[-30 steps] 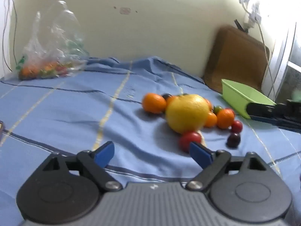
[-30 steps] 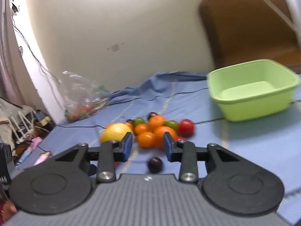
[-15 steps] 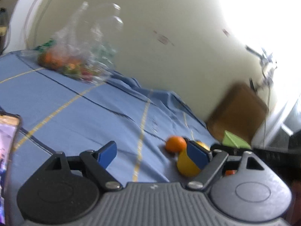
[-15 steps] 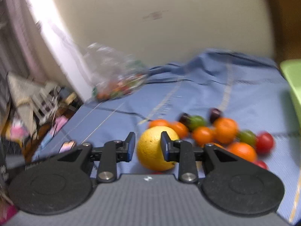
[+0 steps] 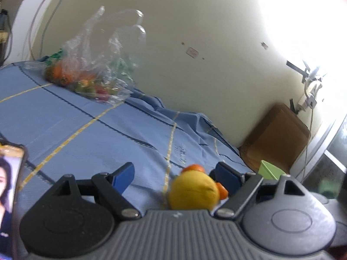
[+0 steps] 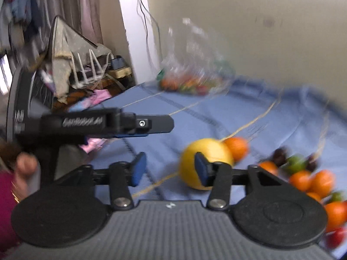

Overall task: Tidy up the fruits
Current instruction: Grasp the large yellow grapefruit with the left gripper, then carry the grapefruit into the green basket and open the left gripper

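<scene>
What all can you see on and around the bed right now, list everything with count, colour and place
large round yellow citrus fruit: one, yellow, on the blue sheet, between the open left tongs' fingers, not gripped.
small round fruits: a dozen or so, count blurred; orange, green, dark, red; clustered right of the yellow fruit.
clear plastic bag of fruit: one, transparent, far end by the wall.
blue bed sheet with yellow stripes: one, covering the bed.
green plastic tub: one, light green, corner showing at right.
brown wooden board: one, leaning on the wall.
phone: one, screen lit, left edge.
left tongs: black, blue pads, open.
right tongs: black, blue pads, opening, nothing between them.
</scene>
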`<state>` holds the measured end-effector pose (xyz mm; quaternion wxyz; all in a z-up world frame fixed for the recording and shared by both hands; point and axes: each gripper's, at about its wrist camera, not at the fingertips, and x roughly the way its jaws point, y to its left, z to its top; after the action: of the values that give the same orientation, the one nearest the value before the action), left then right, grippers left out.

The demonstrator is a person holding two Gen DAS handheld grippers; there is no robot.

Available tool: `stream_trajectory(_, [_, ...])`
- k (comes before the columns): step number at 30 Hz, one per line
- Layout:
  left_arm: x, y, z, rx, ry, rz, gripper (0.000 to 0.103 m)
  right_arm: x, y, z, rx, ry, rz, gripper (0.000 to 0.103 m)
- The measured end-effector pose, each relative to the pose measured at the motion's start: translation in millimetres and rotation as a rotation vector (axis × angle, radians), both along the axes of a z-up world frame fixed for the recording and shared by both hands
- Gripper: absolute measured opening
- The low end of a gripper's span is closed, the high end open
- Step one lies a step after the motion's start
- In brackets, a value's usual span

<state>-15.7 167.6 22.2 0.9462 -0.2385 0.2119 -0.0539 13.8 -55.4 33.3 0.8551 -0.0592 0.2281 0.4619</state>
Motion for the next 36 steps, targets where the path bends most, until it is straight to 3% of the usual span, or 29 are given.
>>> stream_trajectory(2, [8, -7, -3, 0.016, 0.016, -0.022, 0.084, 0, -4, -2, -0.047, -0.062, -0.044, 0.056])
stream_trajectory(9, [26, -30, -9, 0.077, 0.073, -0.071, 0.083, 13, 22, -20, -0.189, -0.136, -0.078, 0.058])
stream_trajectory(10, [29, -31, -9, 0.078, 0.082, -0.073, 0.079, 20, 29, -23, -0.214, -0.143, -0.082, 0.06])
stream_trajectory(11, [30, -32, -9, 0.082, 0.093, -0.077, 0.067, 24, 34, -24, -0.21, -0.142, -0.077, 0.064])
stream_trajectory(13, [32, -37, -10, 0.107, 0.105, -0.072, 0.066, 36, 44, -25, -0.212, -0.132, -0.069, 0.063])
stream_trajectory(18, [23, -52, -2, 0.137, 0.113, -0.075, 0.064, 22, 39, -30, -0.206, -0.139, -0.084, 0.063])
stream_trajectory(20, [18, -63, 8, 0.151, 0.085, -0.089, 0.064, 4, 21, -28, -0.173, -0.134, -0.11, 0.062])
stream_trajectory(25, [35, -114, 35, 0.196, 0.021, -0.209, 0.064, -18, -27, -14, -0.078, -0.227, -0.243, 0.062])
stream_trajectory(30, [85, -201, 55, 0.228, -0.002, -0.385, 0.064, -8, -99, -7, -0.012, -0.244, -0.455, 0.062])
stream_trajectory(36, [150, -300, 49, 0.182, 0.047, -0.557, 0.063, 15, -185, -9, -0.004, -0.242, -0.684, 0.062])
